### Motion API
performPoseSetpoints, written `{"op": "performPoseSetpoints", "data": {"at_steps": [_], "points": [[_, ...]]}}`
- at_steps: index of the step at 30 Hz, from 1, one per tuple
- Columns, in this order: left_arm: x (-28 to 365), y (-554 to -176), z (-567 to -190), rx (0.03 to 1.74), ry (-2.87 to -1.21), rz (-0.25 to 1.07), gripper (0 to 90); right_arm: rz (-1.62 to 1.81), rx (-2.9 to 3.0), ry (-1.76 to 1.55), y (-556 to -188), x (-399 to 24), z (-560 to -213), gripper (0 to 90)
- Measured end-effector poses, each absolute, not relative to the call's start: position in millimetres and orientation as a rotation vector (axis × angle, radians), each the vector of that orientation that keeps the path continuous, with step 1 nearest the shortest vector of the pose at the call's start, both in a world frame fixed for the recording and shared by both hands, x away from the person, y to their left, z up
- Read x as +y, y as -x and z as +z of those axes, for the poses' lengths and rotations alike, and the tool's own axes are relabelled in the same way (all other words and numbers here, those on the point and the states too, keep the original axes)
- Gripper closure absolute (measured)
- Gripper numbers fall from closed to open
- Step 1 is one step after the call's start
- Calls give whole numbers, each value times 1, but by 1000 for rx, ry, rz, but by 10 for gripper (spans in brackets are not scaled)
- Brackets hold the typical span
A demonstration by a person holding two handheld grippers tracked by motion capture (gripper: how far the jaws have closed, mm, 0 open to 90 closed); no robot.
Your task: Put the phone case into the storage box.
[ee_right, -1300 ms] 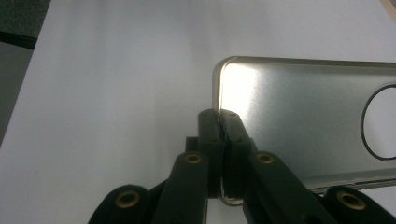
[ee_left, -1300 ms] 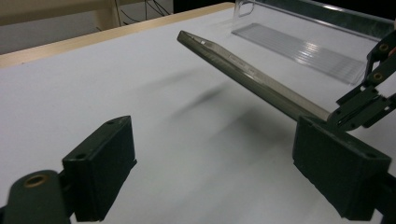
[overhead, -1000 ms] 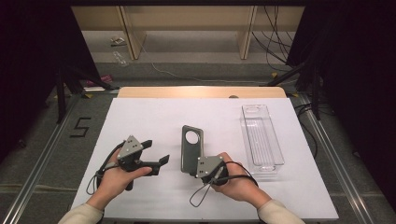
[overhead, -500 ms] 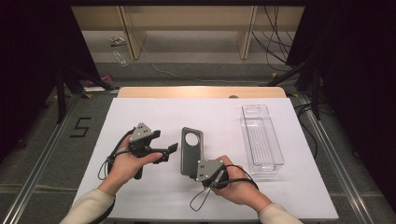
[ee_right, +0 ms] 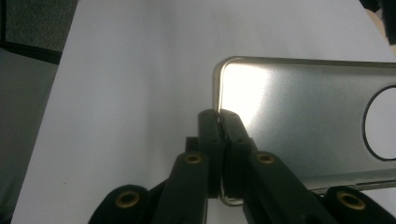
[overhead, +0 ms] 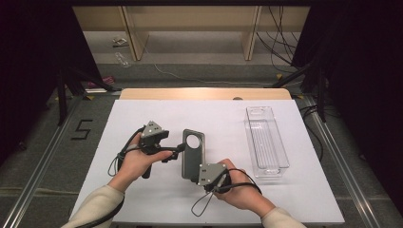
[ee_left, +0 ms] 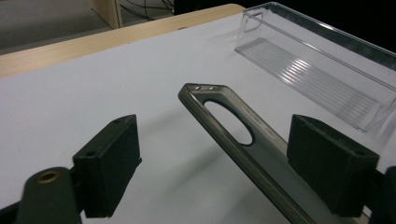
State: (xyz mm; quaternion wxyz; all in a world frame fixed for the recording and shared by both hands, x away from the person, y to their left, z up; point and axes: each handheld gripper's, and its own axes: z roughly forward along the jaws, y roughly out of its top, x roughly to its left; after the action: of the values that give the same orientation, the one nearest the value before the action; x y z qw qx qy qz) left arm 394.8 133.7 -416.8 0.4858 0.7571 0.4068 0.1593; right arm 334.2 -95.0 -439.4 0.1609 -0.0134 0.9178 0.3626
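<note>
My right hand-held gripper [overhead: 198,167] is clenched on the near short edge of the phone case [overhead: 192,153], jaws pinched tight on its rim. In the right gripper view [ee_right: 219,116] the pads meet right at the case's bottom edge, just beside one rounded corner, and the grey case back with its round camera hole [ee_right: 383,123] stretches away ahead and off to one side of my jaws. The case is tilted, near end lifted in my grip, far end with the hole toward the desk [overhead: 228,118].

My left hand-held gripper [overhead: 179,148] sits just beside the case's long left edge, jaws released and apart. They have just been closing a little, with the case's upper part between them but not touched. In the left gripper view [ee_left: 212,154] the case [ee_left: 233,135] runs diagonally across the gap between my two black pads [ee_left: 109,163], hole end pointing away from me, closer to the right pad than the left, clear white desk showing either side of it.

Clear plastic tray [overhead: 266,140] lies on the desk well apart from the right hand-held gripper, beyond the case on its far side; from the left gripper view the tray [ee_left: 327,70] is ahead and to the right, past the case.
</note>
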Motion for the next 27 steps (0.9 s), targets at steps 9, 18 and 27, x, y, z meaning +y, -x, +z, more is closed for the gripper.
{"op": "performPoseSetpoints", "data": {"at_steps": [9, 18, 27], "points": [[130, -402, -421, 1034, -1850, 373, 227, 1048, 2609, 45, -332, -93, -437, 893], [130, -407, -424, 1075, -1826, 343, 328, 1048, 2606, 62, -330, -90, -437, 893], [127, -406, -424, 1085, -1819, 304, 431, 1047, 2600, 63, -329, -90, -436, 893]]}}
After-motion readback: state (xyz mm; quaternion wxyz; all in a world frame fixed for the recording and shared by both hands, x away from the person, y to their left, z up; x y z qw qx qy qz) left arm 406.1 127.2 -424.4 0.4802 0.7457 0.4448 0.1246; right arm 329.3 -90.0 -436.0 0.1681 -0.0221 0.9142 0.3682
